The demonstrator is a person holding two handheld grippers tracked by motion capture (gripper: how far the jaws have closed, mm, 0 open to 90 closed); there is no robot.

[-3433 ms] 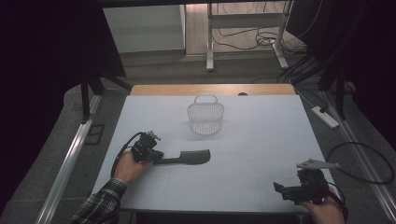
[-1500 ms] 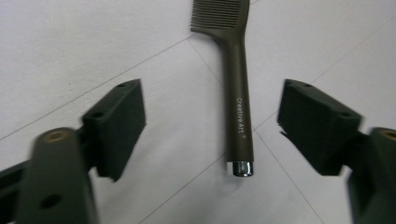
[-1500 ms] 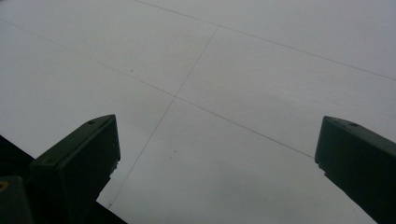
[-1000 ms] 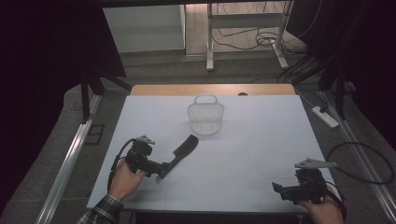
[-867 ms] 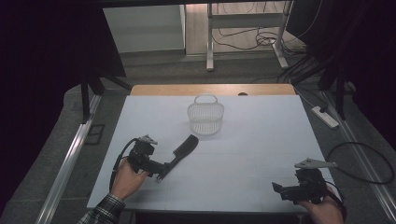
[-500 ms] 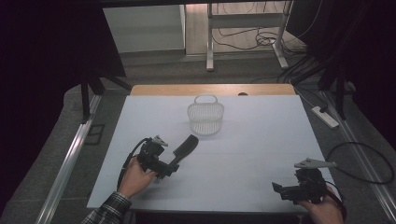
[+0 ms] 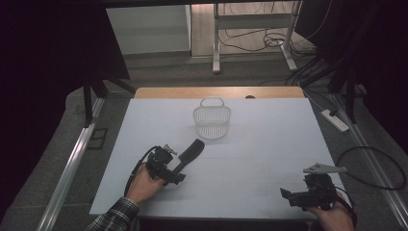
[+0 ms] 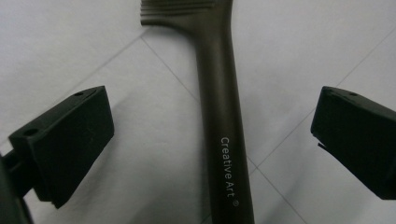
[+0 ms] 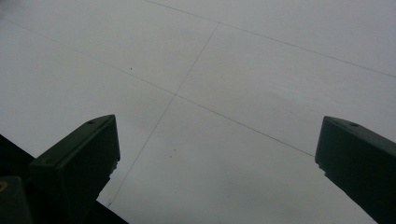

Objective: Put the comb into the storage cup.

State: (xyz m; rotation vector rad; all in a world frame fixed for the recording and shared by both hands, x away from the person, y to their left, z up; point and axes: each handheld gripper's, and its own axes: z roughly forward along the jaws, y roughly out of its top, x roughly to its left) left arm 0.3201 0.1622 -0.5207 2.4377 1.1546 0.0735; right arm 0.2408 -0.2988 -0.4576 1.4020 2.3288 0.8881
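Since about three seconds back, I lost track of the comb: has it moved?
Yes. The comb lay flat, pointing right; now it angles up toward the basket, its head nearer it, between the open jaws of the left gripper.

One camera looks forward and down over the white tabletop [image 7: 269,144]; two ride close above it, one over the comb [image 8: 219,93].
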